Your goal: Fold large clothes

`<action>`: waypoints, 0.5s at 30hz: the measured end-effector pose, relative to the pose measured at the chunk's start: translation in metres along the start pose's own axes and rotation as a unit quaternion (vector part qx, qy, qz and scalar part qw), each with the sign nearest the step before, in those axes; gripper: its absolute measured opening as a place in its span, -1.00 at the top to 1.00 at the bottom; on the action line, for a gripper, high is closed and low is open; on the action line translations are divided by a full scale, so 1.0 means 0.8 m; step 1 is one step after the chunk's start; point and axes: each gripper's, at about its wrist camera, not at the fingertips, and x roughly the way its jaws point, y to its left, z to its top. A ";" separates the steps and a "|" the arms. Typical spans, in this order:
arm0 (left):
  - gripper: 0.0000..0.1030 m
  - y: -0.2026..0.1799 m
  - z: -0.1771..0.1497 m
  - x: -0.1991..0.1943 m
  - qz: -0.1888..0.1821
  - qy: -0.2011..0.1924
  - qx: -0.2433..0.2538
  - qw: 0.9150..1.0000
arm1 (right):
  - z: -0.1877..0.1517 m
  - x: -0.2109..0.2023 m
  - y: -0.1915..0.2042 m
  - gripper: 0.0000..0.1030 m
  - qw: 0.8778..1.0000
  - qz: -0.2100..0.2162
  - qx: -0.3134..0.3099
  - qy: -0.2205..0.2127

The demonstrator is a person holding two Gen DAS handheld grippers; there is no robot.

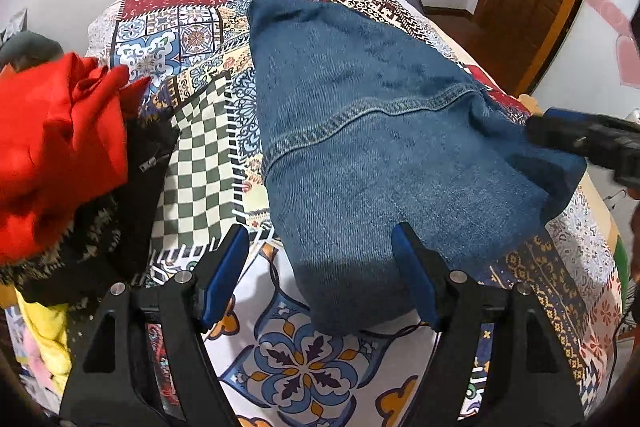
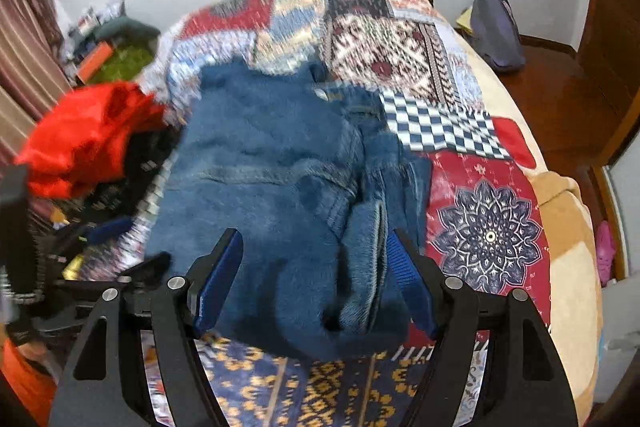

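Both grippers tilt steeply down over the denim garment (image 1: 360, 131), which lies folded on the patchwork bedspread (image 1: 304, 359). The left gripper (image 1: 320, 267) has its jaws released, blue pads apart over coarse, stitched twill. The right gripper (image 2: 316, 279) likewise stands spread above bunched denim, gripping nothing

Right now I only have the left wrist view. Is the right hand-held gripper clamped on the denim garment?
Observer: No. The right hand-held gripper has its jaws open over the denim garment and pinches nothing.
Operator: How does the garment's right side lie?
Observer: A narrow folded part, maybe a sleeve, lies bunched along that side.
Operator: Anything beyond the bed there?
Observer: Something pink lies low beside the bed; it is too small to identify.
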 end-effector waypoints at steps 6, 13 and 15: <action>-0.44 -0.007 -0.012 -0.001 0.003 -0.015 0.011 1.000 | -0.035 0.025 -0.043 -0.40 0.999 0.012 0.028 0.034; -0.44 -0.010 -0.023 -0.011 -0.003 -0.015 0.004 1.000 | -0.064 0.012 -0.048 -0.48 1.000 0.006 0.013 0.010; -0.44 -0.011 -0.029 -0.017 0.003 -0.015 0.008 1.000 | -0.068 0.005 -0.046 -0.48 1.000 0.003 0.010 0.005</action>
